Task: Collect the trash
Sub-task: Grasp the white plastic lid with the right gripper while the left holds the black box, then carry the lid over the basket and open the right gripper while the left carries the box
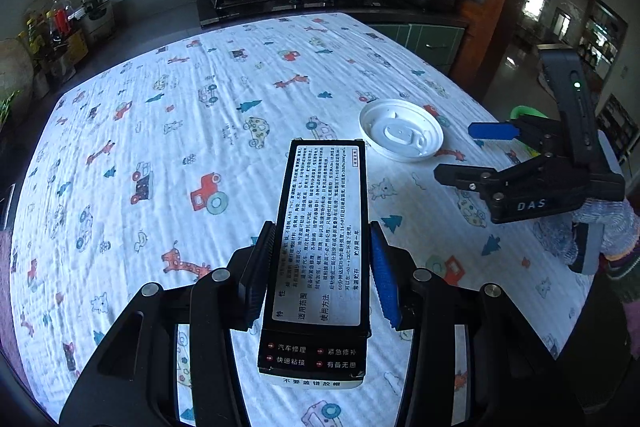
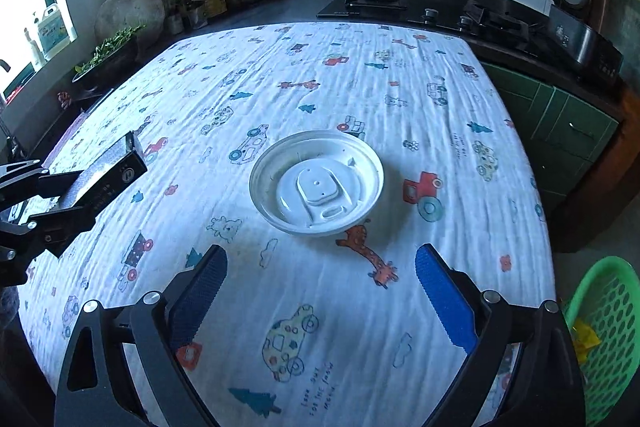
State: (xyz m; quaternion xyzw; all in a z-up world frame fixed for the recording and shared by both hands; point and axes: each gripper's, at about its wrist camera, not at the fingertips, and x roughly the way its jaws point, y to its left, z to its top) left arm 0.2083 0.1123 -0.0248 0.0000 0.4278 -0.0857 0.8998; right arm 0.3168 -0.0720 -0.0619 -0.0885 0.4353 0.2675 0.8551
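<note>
Black box (image 1: pixel 316 255) is pinched in left gripper (image 1: pixel 320 263); right gripper (image 2: pixel 320 299) hovers spread before white lid (image 2: pixel 316 183).

A lid (image 2: pixel 316 183) is set on the tablecloth (image 2: pixel 304 99); a basket (image 2: pixel 608 339) is placed beside the table's right edge.

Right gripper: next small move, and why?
Probably ease the right gripper forward and down onto the lid. Its fingers are open and empty, the lid lies just ahead on the cloth, and the left gripper already holds the box.
</note>
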